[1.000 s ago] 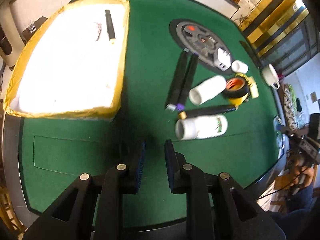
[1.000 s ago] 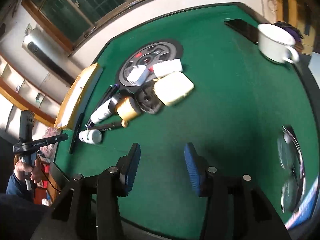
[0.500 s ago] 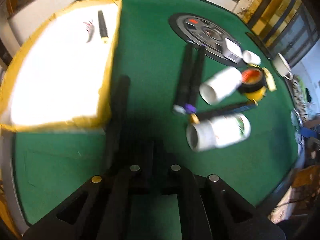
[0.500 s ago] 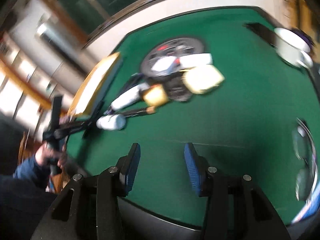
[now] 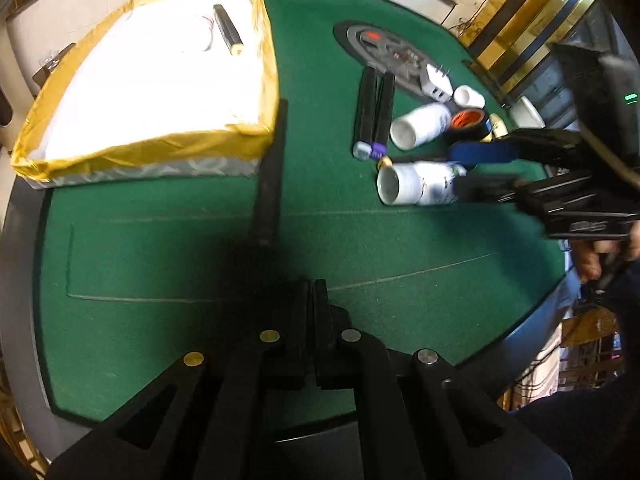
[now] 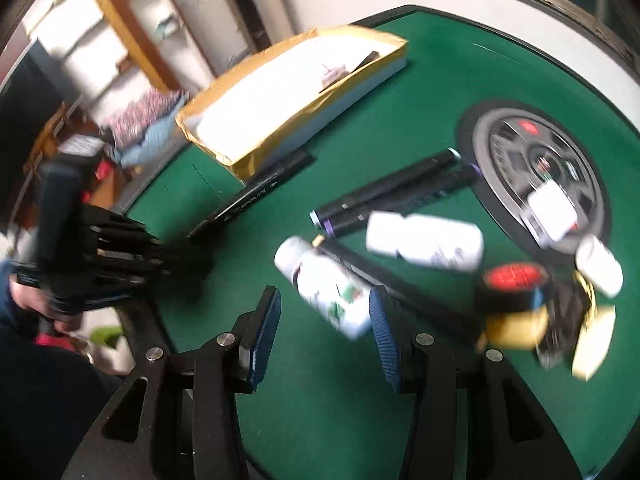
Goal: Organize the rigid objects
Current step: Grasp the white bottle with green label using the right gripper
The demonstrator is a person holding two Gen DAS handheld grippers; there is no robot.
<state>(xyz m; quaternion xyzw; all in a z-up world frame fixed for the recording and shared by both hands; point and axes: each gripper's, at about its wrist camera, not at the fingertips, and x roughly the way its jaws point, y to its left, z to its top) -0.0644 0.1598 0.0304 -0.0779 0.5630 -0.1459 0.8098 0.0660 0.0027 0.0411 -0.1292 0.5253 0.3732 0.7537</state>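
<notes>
The left gripper [image 5: 311, 300] has its jaws pressed together on the near end of a long black pen [image 5: 270, 176], which runs straight ahead of it over the green desk [image 5: 160, 248] to the near right corner of the yellow-edged box [image 5: 140, 156]. Inside the box, far ahead and slightly left of this gripper, lies a short black stick [image 5: 228, 34].

The right gripper [image 6: 324, 328] is wide open and holds nothing. A white bottle [image 6: 326, 286] lies on its side with its base end between the two blue pads; whether either pad touches it cannot be told through the blur. Just right of the bottle a dark pen [image 6: 392, 280] lies slanted, and ahead of it a second white bottle [image 6: 426, 242] lies on its side. Further ahead lie two black markers [image 6: 392, 196] side by side. To the right of this gripper stands a roll of black tape [image 6: 510, 286], with a small white jar [image 6: 600, 266] beyond it, and a white charger plug [image 6: 552, 210] rests on the round dark disc [image 6: 496, 128].
</notes>
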